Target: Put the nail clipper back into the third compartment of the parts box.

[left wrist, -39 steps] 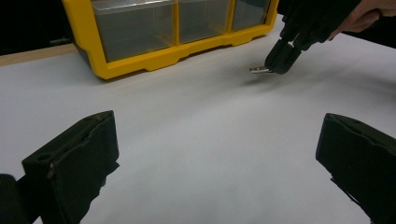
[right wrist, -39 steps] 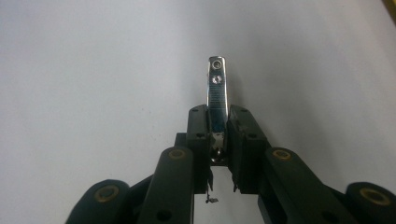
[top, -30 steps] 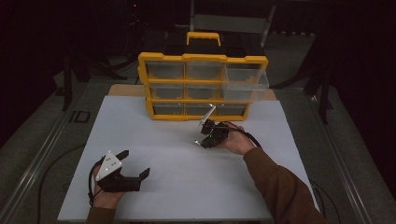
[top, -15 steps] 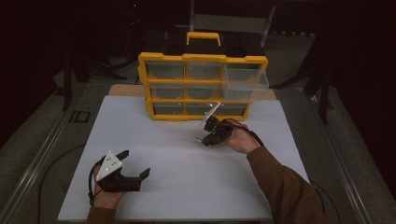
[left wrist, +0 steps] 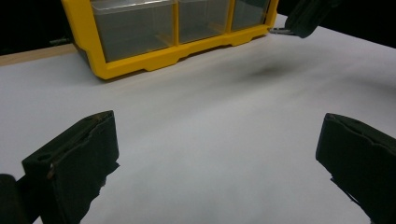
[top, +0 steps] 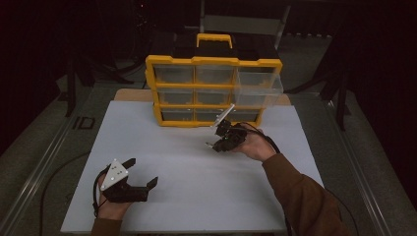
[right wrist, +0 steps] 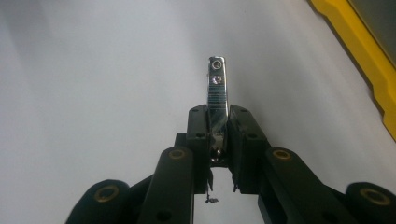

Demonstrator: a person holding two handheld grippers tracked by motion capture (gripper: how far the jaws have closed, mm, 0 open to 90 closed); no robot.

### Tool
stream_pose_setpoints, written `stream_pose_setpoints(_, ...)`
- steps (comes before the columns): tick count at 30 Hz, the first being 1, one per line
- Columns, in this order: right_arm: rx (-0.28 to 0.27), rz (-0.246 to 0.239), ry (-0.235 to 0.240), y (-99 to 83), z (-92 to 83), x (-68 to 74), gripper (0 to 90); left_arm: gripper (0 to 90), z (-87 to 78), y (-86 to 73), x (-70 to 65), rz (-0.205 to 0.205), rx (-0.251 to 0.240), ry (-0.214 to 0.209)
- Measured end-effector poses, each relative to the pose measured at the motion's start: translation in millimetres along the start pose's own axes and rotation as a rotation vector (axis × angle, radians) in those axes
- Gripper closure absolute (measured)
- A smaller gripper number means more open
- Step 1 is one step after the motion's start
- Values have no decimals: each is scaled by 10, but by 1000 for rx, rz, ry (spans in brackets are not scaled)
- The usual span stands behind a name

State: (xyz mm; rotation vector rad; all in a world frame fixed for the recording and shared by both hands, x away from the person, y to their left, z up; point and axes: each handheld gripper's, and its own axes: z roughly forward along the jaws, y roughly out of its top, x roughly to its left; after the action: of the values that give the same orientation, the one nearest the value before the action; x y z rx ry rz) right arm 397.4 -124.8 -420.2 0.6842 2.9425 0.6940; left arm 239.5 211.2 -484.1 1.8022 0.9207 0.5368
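My right gripper (right wrist: 218,116) is shut on a shiny metal nail clipper (right wrist: 217,88), which sticks out past the jaw tips. In the high view the right gripper (top: 212,144) hangs above the white board, just in front of the yellow drawer cabinet (top: 214,61), pointing left. The cabinet's clear top right drawer (top: 258,88) is pulled out. At the near left my left gripper (top: 142,172) rests on the board, open with nothing between its jaws. The left gripper view shows the open left gripper (left wrist: 219,154), the cabinet's bottom row (left wrist: 154,58) and the right gripper (left wrist: 306,16) far off.
The white board (top: 196,187) covers the table, with a strip of wood (top: 130,95) showing behind it beside the cabinet. Metal rails (top: 44,167) run along both sides. Dark stands and a chair frame (top: 243,22) are behind the cabinet.
The right hand has lifted the nail clipper a little higher above the board, toward the cabinet. The left gripper has stayed where it was.
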Motion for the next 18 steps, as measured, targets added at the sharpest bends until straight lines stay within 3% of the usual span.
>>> stream_pose_setpoints(18,-28,-7,-9,84,-291,45,796,1,0,1,-2,1,-2,0)
